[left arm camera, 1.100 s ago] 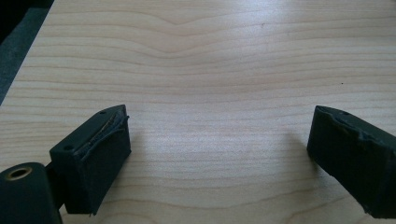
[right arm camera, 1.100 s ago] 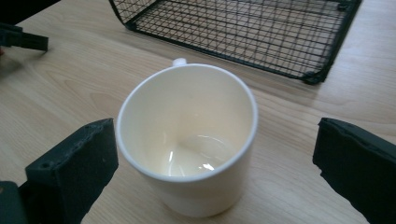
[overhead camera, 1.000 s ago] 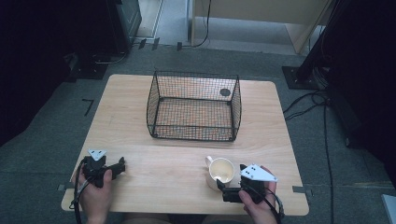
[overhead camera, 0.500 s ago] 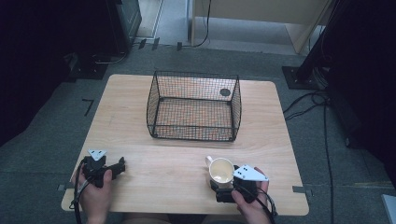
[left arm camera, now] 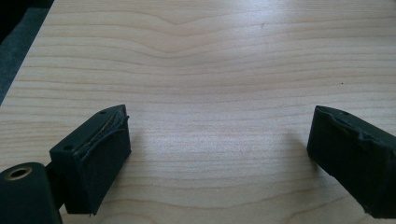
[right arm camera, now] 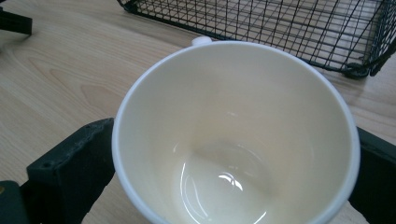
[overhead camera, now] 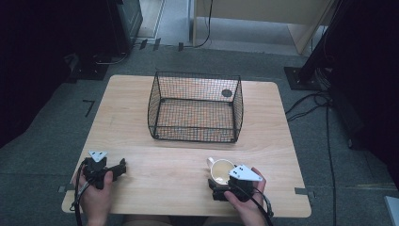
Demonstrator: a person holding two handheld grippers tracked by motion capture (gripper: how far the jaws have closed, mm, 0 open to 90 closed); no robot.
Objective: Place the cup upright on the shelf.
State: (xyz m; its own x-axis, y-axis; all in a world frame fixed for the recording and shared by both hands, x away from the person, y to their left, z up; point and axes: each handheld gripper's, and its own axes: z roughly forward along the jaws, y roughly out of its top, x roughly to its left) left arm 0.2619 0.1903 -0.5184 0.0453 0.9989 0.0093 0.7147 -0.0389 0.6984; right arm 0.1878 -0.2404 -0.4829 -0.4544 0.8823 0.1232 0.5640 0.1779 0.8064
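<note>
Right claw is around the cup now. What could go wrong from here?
1. The right claw has its jaws on either side of the wide, smooth cup; a firm clamp isn't evident, so it might slip when lifted.
2. The wire basket stands close behind the cup; its handle points that way and could catch the mesh.

Cream cup (overhead camera: 221, 170) upright (empty), near table's front edge, handle toward basket.
</note>
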